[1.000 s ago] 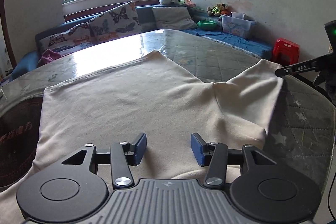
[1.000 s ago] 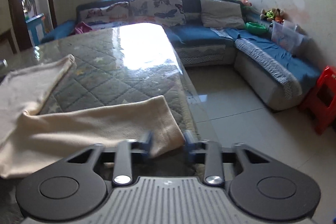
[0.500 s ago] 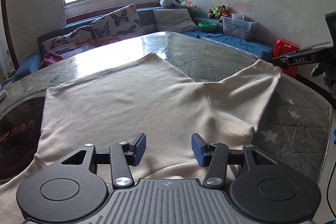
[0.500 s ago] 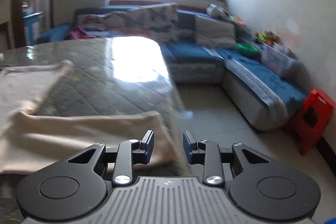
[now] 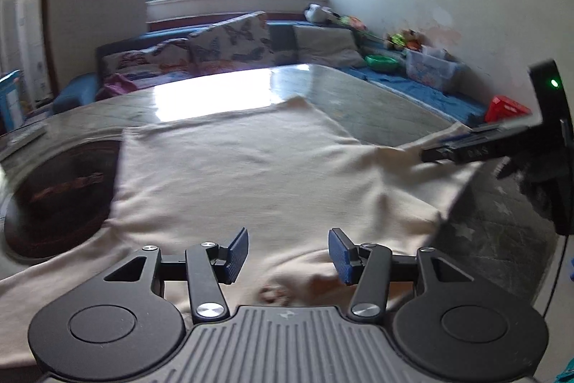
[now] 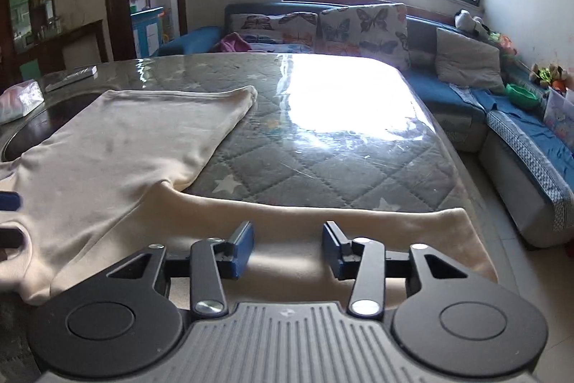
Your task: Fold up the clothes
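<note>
A cream shirt [image 5: 251, 167] lies spread flat on the quilt-covered table [image 6: 323, 149]. Its right sleeve [image 6: 358, 221] stretches out toward the table's right edge. My left gripper [image 5: 288, 252] hovers open over the collar end, with nothing between its blue pads. My right gripper [image 6: 287, 248] hangs over the sleeve; its jaws are opening and the cloth lies loose beneath them, not pinched. In the left wrist view the right gripper [image 5: 430, 154] reaches in from the right above the sleeve [image 5: 430, 189]. A blue pad [image 6: 8, 200] of the left gripper shows at the right wrist view's left edge.
A dark round inset [image 5: 64, 189] lies under the shirt's left side. A tissue pack [image 6: 18, 99] and a remote [image 6: 71, 78] sit at the table's far left. A blue sofa [image 6: 520, 146] runs along the back and right; a red stool [image 5: 506, 106] stands on the floor.
My right gripper let go of the sleeve's cuff, opened, and moved left over the sleeve. My left gripper shifted and rolled a little and stays open.
</note>
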